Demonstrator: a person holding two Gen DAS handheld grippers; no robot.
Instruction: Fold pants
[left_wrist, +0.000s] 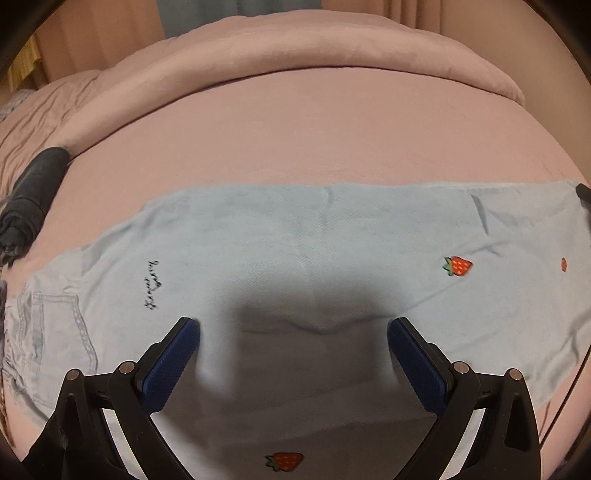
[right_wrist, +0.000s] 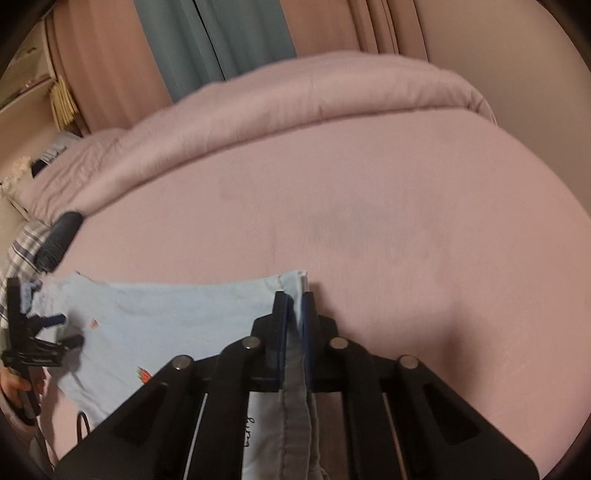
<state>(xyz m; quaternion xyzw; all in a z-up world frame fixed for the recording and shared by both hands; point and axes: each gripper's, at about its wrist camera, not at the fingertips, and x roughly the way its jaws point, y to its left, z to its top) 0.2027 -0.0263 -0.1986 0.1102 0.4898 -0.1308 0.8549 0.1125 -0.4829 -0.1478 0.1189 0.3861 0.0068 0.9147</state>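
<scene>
Light blue pants (left_wrist: 295, 240) with strawberry prints lie flat across a pink bed (left_wrist: 314, 129), waist and pocket at the left. My left gripper (left_wrist: 293, 325) is open and hovers over the middle of the pants, holding nothing. In the right wrist view my right gripper (right_wrist: 294, 295) is shut on the hem edge of the pants (right_wrist: 166, 325), with fabric pinched between its blue pads (right_wrist: 305, 314). The left gripper (right_wrist: 55, 332) shows at that view's far left, over the pants.
A rolled pink duvet (left_wrist: 332, 55) runs along the far side of the bed. A dark rolled garment (left_wrist: 33, 192) lies at the left edge; it also shows in the right wrist view (right_wrist: 59, 236) beside plaid cloth (right_wrist: 22, 251). Curtains (right_wrist: 214, 40) hang behind.
</scene>
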